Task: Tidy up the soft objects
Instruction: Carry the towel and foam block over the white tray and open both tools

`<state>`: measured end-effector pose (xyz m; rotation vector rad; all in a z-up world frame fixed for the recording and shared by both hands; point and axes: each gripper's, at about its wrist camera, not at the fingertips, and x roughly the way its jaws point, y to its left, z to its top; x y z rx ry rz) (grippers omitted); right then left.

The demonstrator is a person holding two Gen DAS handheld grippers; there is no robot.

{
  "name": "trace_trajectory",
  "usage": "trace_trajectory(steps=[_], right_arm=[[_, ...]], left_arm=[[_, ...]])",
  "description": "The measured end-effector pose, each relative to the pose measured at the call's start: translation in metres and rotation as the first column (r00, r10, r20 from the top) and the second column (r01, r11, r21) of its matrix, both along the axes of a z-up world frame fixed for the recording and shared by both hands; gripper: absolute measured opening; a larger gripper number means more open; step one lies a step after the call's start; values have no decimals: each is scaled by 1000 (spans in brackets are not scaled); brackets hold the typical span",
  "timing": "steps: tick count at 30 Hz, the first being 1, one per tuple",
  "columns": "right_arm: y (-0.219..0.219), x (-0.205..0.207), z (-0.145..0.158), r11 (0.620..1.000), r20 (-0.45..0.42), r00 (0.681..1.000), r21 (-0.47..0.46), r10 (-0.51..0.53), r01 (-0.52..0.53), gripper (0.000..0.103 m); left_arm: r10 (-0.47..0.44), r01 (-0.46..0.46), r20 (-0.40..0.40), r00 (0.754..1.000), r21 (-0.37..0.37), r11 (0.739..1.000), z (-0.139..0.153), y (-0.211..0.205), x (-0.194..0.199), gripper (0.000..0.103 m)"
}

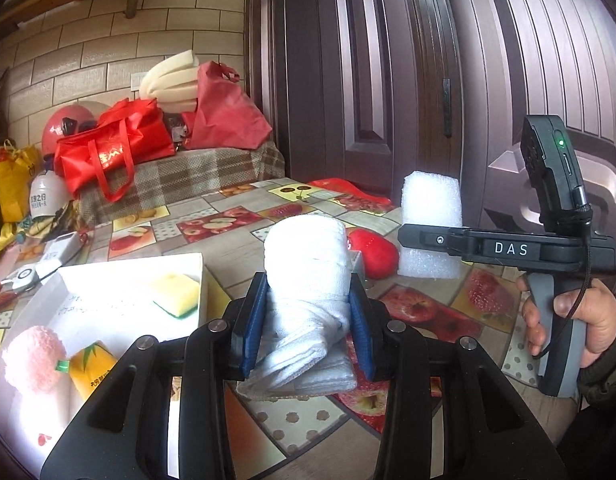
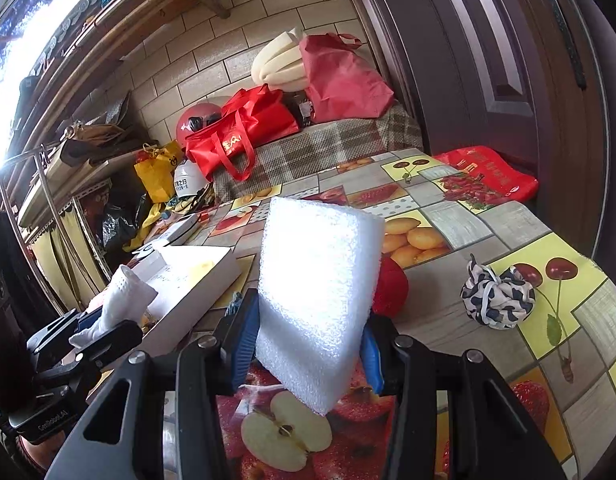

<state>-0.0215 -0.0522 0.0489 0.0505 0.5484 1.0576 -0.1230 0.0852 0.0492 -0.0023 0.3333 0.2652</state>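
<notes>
Carrying: left gripper (image 1: 304,328) clamped on rolled towel (image 1: 308,280) | right gripper (image 2: 308,344) clamped on foam block (image 2: 316,288) | white box (image 1: 132,280) at ten o'clock: lower gently, release inside.

Woven cloth towel (image 1: 308,280), pebbly foam block (image 2: 316,300)

Fruit-print table (image 2: 448,216); white box (image 2: 196,276), red plush (image 2: 392,288), spotted cloth (image 2: 498,298).

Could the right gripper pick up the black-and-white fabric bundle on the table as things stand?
Probably not yet. The right gripper is shut on a white foam block, so its jaws are full. The fabric bundle lies in the open on the tablecloth, off to that gripper's right, with nothing around it.
</notes>
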Motion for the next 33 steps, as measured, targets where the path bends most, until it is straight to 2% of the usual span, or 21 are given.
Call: trace_trajectory(steps=[12, 18, 21, 26, 31, 33], right_arm=[[3, -2, 1, 1000, -16, 1000, 2, 7, -7, 45], [11, -12, 11, 999, 7, 999, 6, 35, -35, 45], [18, -15, 17, 998, 13, 998, 11, 54, -54, 45], [34, -22, 27, 995, 16, 996, 16, 93, -94, 45], [54, -32, 36, 989, 6, 989, 18, 148, -148, 45], [67, -37, 40, 983, -1, 983, 14, 183, -183, 45]], left_arm=[[55, -55, 53, 997, -3, 998, 6, 14, -14, 38], [122, -122, 101, 987, -6, 992, 15, 35, -30, 38], [177, -172, 135, 975, -48, 984, 20, 55, -46, 38], [316, -293, 192, 929, -139, 946, 26, 96, -82, 38], [473, -423, 227, 851, -237, 875, 26, 133, -118, 38], [509, -451, 231, 830, -260, 854, 25, 142, -126, 38]])
